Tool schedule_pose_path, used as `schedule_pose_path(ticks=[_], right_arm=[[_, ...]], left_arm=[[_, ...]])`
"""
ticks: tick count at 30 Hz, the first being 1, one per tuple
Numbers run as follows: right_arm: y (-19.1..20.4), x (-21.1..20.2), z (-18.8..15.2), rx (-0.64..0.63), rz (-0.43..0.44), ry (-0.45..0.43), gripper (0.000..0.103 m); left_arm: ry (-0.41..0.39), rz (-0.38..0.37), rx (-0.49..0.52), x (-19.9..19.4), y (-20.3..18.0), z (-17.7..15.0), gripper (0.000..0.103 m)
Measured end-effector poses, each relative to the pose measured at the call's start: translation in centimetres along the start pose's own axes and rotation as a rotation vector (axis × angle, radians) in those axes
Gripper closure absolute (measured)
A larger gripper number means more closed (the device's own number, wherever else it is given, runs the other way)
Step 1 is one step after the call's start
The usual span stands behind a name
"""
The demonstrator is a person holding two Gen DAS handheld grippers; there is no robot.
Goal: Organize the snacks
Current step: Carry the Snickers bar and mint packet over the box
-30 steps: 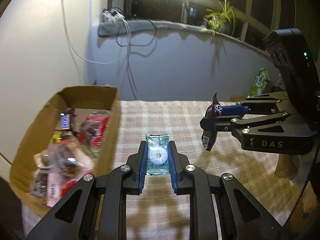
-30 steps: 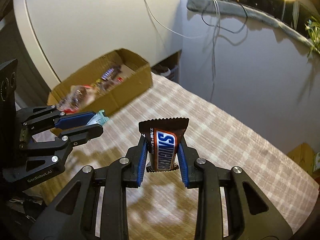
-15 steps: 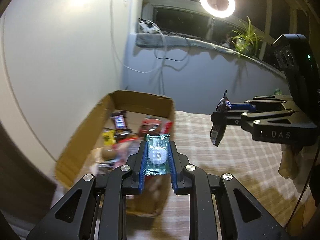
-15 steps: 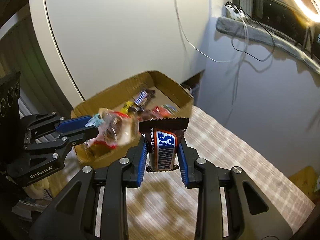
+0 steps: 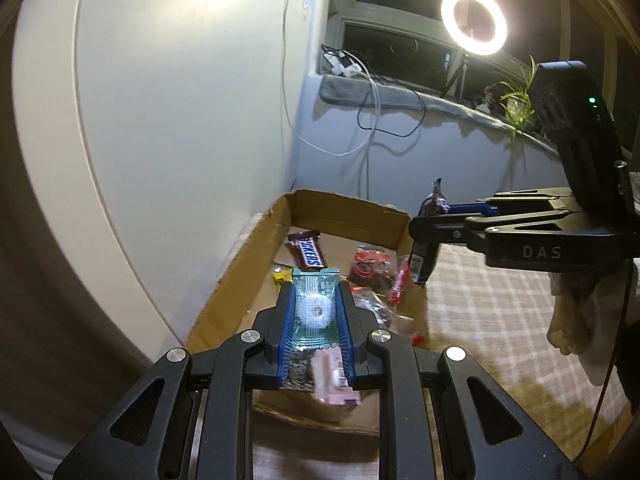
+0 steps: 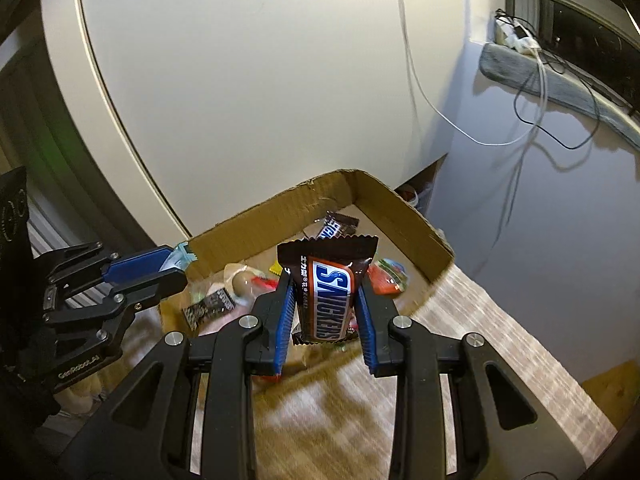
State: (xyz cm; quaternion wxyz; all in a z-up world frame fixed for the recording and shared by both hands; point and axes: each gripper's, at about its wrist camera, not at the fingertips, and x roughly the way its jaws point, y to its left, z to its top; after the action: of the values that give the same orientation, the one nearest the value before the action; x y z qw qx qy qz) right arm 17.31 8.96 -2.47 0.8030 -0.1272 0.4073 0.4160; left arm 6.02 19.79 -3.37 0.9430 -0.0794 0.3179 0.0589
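- My left gripper point(image 5: 316, 312) is clenched on a teal candy packet point(image 5: 314, 307) with a white ring-shaped sweet inside; the blue pads press both its long edges.
- That packet hangs above the near part of the cardboard box point(image 5: 240, 268), not touching the contents.
- My right gripper point(image 6: 326, 300) is clamped on a brown Snickers bar point(image 6: 329, 290), held upright, logo facing the camera.
- I see the bar over the box's near edge in the right wrist view; in the left wrist view it sits at the box's right-hand wall.
- The box rests on a plaid tablecloth point(image 5: 488, 312), beside a white wall panel point(image 5: 180, 120).
- Inside the box: a second Snickers point(image 5: 308, 252), a red packet point(image 5: 370, 266) and other wrapped snacks I cannot identify.
- Background: a ring light point(image 5: 474, 21) and a potted plant point(image 5: 516, 100) on the sill.
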Motion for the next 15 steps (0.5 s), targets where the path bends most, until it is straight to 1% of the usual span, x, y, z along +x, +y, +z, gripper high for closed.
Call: schedule_pose_path(ticks=[7, 15], right_arm=[[0.0, 2.9, 1.0, -0.005, 0.006, 0.036, 0.073], [-0.6, 4.7, 1.4, -0.003, 0.011, 0.067, 0.073]], left_arm=[[0.005, 0.011, -0.015, 0.6, 1.2, 0.1, 0.084], [0.013, 0.013, -0.025, 1.3, 1.8, 0.2, 0.084]])
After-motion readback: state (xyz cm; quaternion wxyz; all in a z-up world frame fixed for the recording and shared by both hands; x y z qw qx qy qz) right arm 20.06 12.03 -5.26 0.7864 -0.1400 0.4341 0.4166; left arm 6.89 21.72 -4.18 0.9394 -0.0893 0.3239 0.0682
